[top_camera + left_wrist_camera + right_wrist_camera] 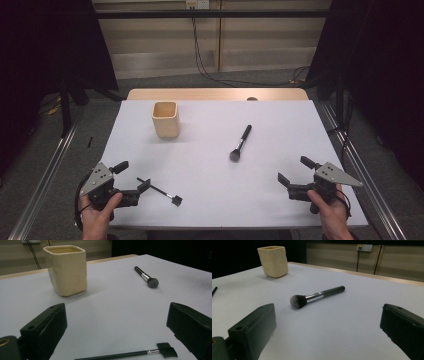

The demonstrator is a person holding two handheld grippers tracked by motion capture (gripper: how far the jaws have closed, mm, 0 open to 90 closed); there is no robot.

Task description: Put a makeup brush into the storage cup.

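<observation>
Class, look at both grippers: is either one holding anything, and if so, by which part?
Nothing is held. The left gripper is open with the small comb brush lying on the table near its jaws; the right gripper is open and empty.

No text, label, brand or number can be read in these pictures. The cream cup (165, 119), the two brushes and the grippers carry no writing that I can see.
</observation>
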